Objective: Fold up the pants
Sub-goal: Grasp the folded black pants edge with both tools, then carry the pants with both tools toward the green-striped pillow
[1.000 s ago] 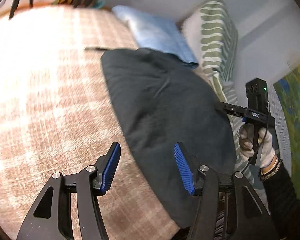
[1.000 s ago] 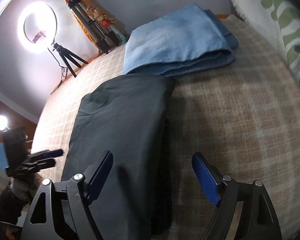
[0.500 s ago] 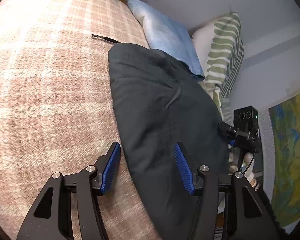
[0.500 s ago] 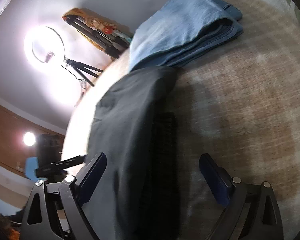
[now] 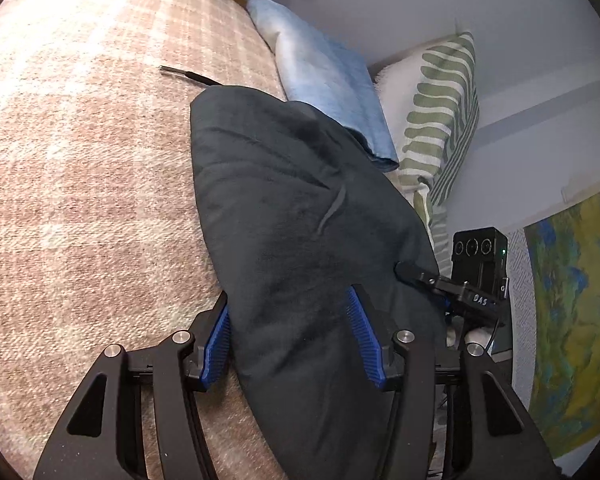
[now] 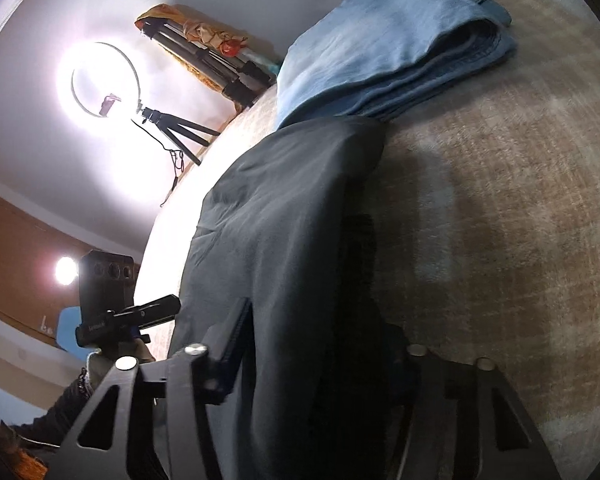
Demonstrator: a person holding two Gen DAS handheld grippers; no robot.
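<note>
The dark pants [image 5: 300, 216] lie on the bed's plaid blanket [image 5: 80, 200] as a long narrow band, apparently already folded lengthwise, their far end touching a folded blue pair [image 5: 324, 76] that sits just beside a green-striped pillow [image 5: 440, 120]; judging by that tidy blue stack, one garment is finished and this one is partway there. The left hand-held gripper [image 5: 288, 336] straddles the near end at a middling width and is narrowing a little; its blue pads [image 5: 216, 344] flank the left edge of the cloth, one pad on the fabric and one at the edge, and no pinch shows yet. The right hand-held gripper [image 6: 320, 356] is at the opposite edge of the same end, its jaws closing with the cloth between them; its right finger is lost in shadow, so I cannot tell whether the pads press. What is left, as I read it, is the crosswise fold: secure both near corners, carry them toward the far end, then flatten and stack.
</note>
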